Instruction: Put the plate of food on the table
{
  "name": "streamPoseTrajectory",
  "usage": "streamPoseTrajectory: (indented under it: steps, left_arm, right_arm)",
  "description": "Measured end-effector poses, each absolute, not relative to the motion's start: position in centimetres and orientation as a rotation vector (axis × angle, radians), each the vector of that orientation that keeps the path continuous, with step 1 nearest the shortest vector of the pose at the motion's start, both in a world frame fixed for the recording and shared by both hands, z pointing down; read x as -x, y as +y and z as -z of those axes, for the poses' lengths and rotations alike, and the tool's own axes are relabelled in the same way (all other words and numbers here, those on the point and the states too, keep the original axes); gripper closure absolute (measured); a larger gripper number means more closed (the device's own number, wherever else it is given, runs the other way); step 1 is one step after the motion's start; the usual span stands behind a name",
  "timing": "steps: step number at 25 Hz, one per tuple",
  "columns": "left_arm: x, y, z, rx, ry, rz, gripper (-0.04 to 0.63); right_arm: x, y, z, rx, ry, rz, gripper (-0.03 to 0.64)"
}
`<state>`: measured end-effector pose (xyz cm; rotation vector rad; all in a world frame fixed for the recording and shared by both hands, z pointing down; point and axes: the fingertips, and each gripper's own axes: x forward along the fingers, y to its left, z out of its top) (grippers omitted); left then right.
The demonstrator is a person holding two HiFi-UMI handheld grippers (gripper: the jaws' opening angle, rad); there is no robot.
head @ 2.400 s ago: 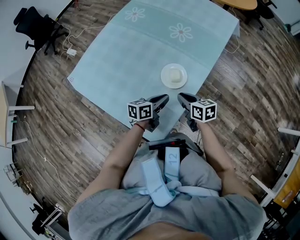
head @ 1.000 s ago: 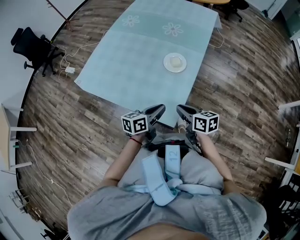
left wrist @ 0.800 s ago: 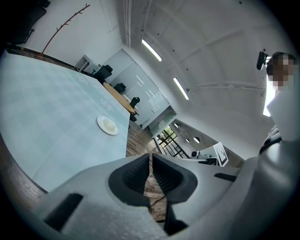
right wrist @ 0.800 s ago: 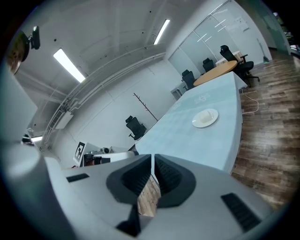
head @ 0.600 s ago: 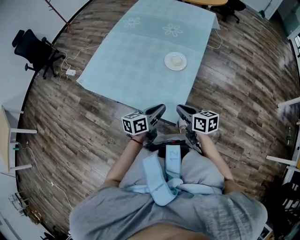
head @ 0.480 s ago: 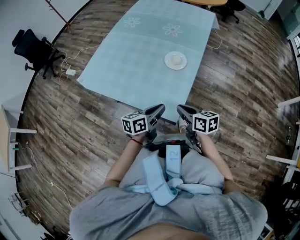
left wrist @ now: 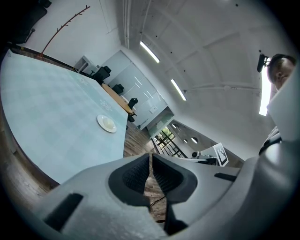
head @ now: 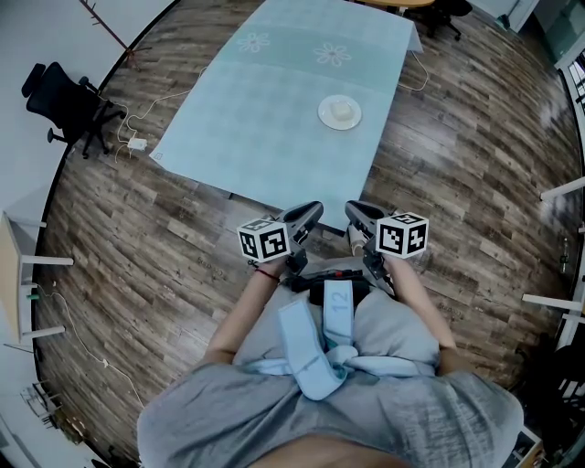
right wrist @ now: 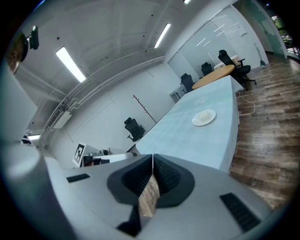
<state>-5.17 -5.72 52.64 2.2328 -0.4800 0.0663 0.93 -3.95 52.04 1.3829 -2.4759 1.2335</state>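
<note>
A white plate with a pale piece of food (head: 340, 112) rests on the table's light blue cloth (head: 265, 119), toward its right side. It also shows in the left gripper view as a small plate (left wrist: 107, 123) and in the right gripper view as a plate (right wrist: 204, 117). Both grippers hang close to the person's body, off the near table edge and well short of the plate. My left gripper (head: 311, 213) is shut with nothing in it. My right gripper (head: 356, 212) is shut and empty too.
Wooden floor surrounds the table. A black office chair (head: 64, 96) stands at the left, with a power strip and cables (head: 137, 143) on the floor beside the table. More chairs (head: 448, 11) stand past the far end. White furniture legs (head: 37, 260) show at the left edge.
The table and plate have drawn farther off in the head view as the person stepped back. Both grippers stay shut near the body, almost still over the last half second.
</note>
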Motion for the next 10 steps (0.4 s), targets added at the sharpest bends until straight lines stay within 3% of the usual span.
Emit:
streamPoseTrajectory:
  steps: [10]
  left_arm:
    - [4.83, -5.55, -52.34, -2.235, -0.469, -0.061, 0.56]
  right_arm:
    - [-1.76, -3.43, -51.77, -1.422, -2.474, -1.24, 0.583]
